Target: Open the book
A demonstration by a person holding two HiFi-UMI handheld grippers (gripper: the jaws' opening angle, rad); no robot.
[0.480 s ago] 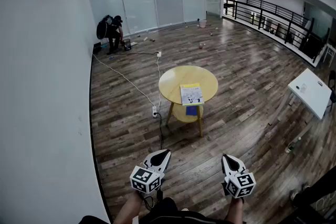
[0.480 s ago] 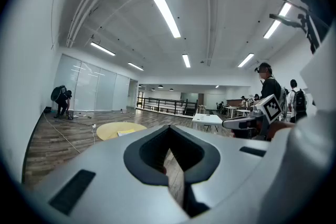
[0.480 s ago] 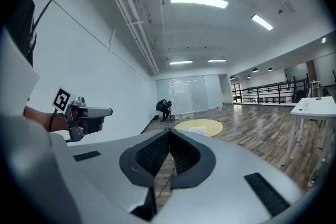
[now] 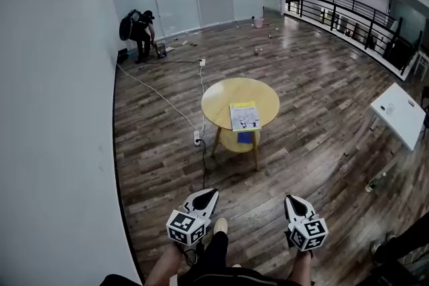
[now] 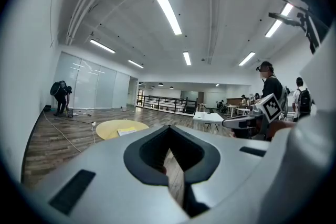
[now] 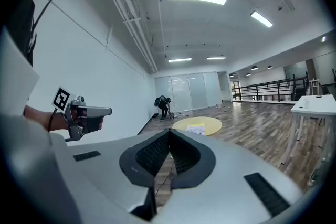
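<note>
Wood-plank flooring stretches between you and the round yellow table point(image 4: 222, 96). The book point(image 4: 244, 117) lies closed and flat on its top, toward the edge nearest you and a little right of centre. You stand well apart from it, so the step in hand, as I read it, is the approach and not the opening itself.

You hold both tools low in front of you, pointing nearly level at the table. The left gripper point(image 4: 206, 196) has its jaws together with nothing between them, and the right gripper point(image 4: 293, 203) is likewise closed and empty.

Walk up to the near side so the book sits square before you. You will likely need to part one set of jaws before you reach the cover, or slip a closed tip under its free edge. Which edge is the spine I cannot tell from here. Pin the book with the other tool so it does not slide on the smooth top.

Mind the white cable point(image 4: 161, 102) that crosses the floor from the far wall to the socket point(image 4: 197, 140) beside the table's left leg. A dark lead point(image 4: 204, 167) runs on from there toward your feet. A blue thing point(image 4: 245, 138) sits on the table's lower shelf, out of the way. A person point(image 4: 139, 29) crouches by the glass wall, well apart, and a white table point(image 4: 401, 118) stands off to the right.
</note>
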